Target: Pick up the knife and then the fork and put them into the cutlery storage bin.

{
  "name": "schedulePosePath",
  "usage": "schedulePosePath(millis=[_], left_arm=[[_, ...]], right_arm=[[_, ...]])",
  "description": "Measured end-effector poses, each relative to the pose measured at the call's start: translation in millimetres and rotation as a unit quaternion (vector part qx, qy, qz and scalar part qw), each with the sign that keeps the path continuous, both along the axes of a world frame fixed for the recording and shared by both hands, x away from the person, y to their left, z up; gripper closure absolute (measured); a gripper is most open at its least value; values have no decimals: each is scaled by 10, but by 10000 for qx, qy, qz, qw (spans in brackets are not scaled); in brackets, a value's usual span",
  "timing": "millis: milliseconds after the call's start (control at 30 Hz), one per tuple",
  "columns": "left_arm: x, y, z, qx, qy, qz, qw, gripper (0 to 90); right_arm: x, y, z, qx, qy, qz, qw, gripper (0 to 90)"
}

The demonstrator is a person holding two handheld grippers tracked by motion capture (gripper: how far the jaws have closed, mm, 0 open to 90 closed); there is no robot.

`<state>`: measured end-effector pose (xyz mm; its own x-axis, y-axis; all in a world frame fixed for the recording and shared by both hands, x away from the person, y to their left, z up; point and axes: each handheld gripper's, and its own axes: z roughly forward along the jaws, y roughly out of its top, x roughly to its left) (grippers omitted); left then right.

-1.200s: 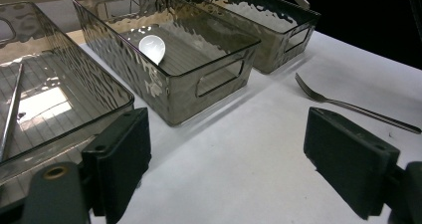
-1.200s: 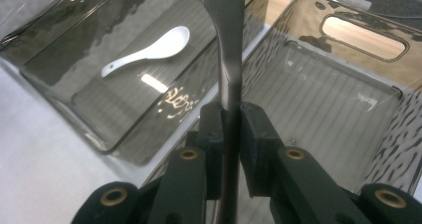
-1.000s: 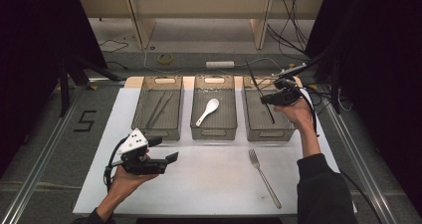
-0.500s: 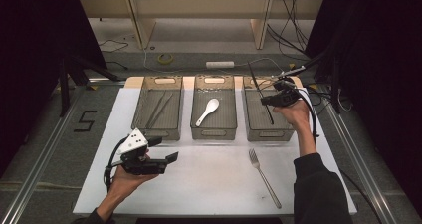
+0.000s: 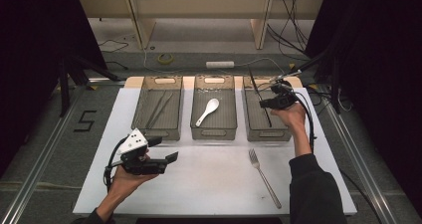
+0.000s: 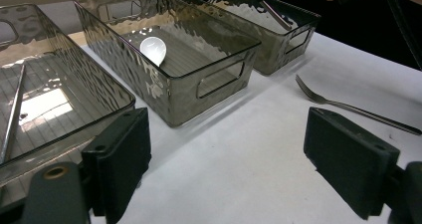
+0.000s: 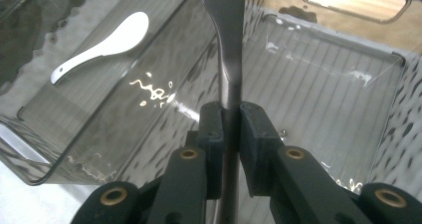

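Three clear plastic bins are sitting in a row across a white table (image 5: pixel 214 184), seen from above. The left gripper (image 5: pixel 163 149) is hovering near the table's front left, jaws spread wide and holding nothing. The left bin (image 5: pixel 154 133) is holding what look like two thin metal sticks (image 5: pixel 158 109). The middle bin (image 5: pixel 214 133) is holding one white spoon (image 5: pixel 208 110). One fork (image 5: pixel 263 176) is lying on the table in front of the right bin (image 5: pixel 266 134). Above that bin, the right gripper (image 7: pixel 231 119) is pinching the flat handle of one long metal utensil (image 7: pixel 224 15), jaws pressed tight on it, the utensil slanting steeply over the bin.

Risks, as a judgement: the pads are gripping only a narrow stretch of a long, smooth handle, so the utensil may be pivoting or sliding in the grip. Its lower end could be catching the bin's wall and nudging the light bin, or landing on the rim rather than inside
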<state>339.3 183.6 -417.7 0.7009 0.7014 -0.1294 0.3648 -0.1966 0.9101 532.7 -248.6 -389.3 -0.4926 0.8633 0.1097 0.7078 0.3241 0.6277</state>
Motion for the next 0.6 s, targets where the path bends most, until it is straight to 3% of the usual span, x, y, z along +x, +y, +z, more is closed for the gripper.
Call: schedulePosePath(millis=[600], left_arm=[[1, -2, -1, 0, 4, -4, 10000, 181]], right_arm=[[20, -7, -230, -177, 386, -192, 9989, 811]])
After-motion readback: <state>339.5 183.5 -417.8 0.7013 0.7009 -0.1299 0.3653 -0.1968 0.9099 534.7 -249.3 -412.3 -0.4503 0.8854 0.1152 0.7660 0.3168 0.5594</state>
